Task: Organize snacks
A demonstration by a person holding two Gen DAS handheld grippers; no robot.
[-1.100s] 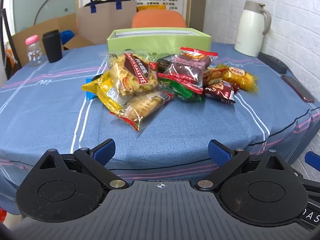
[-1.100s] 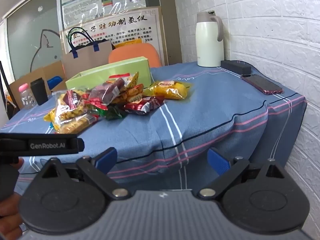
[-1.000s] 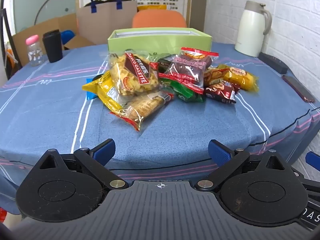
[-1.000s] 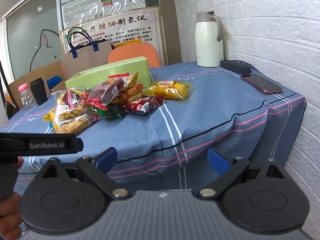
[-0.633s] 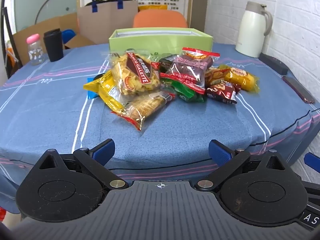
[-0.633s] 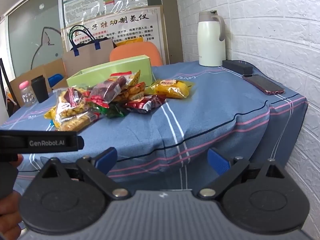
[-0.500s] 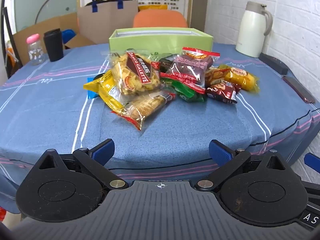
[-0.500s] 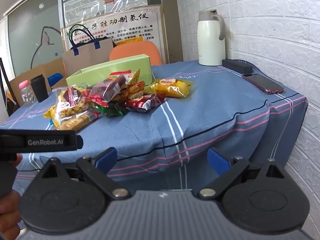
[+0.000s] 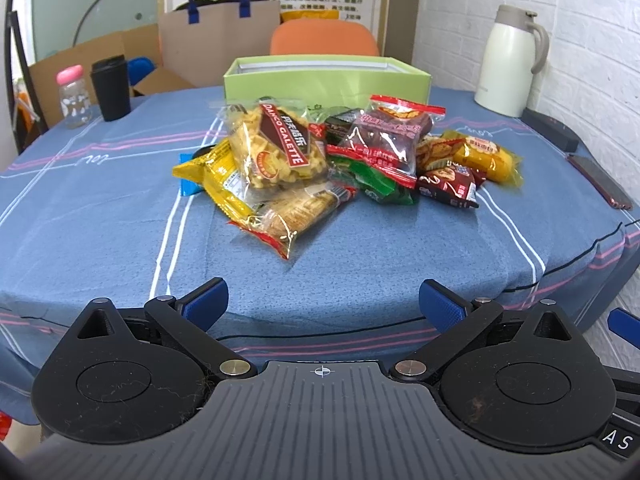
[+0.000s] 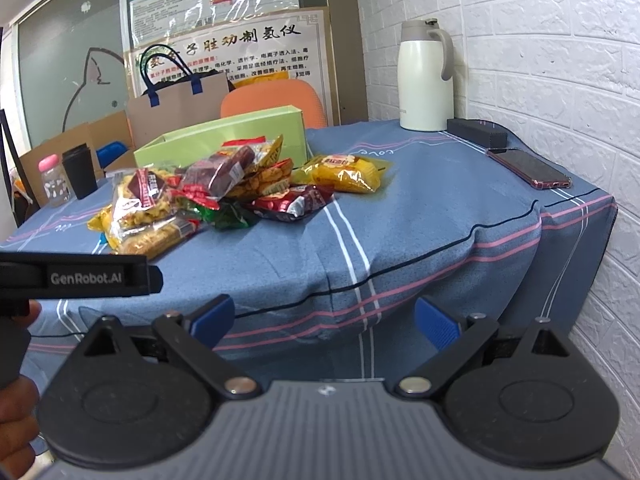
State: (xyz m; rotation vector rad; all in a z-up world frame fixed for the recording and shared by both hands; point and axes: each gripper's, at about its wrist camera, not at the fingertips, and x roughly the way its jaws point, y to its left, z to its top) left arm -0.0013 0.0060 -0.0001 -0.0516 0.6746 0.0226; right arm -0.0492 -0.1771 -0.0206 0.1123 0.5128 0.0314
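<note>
A pile of snack packets [image 9: 320,164] lies mid-table on the blue cloth; it also shows in the right wrist view [image 10: 224,196]. Behind it stands an open light-green box [image 9: 326,76], also in the right wrist view [image 10: 224,136]. A yellow packet [image 9: 486,158] lies at the pile's right. My left gripper [image 9: 322,300] is open and empty, short of the table's near edge. My right gripper [image 10: 324,316] is open and empty, off the table's near right corner. The left gripper's body [image 10: 76,276] shows at the right wrist view's left.
A white thermos jug [image 9: 510,60], a black case [image 10: 476,132] and a phone [image 10: 528,168] sit along the table's right side. A black cup [image 9: 110,88] and a pink-capped bottle [image 9: 72,96] stand at far left. A paper bag [image 9: 218,36] and an orange chair [image 9: 324,40] are behind the table.
Both grippers have drifted slightly toward the table; the snacks look a little nearer. Nothing was taken hold of or moved.
</note>
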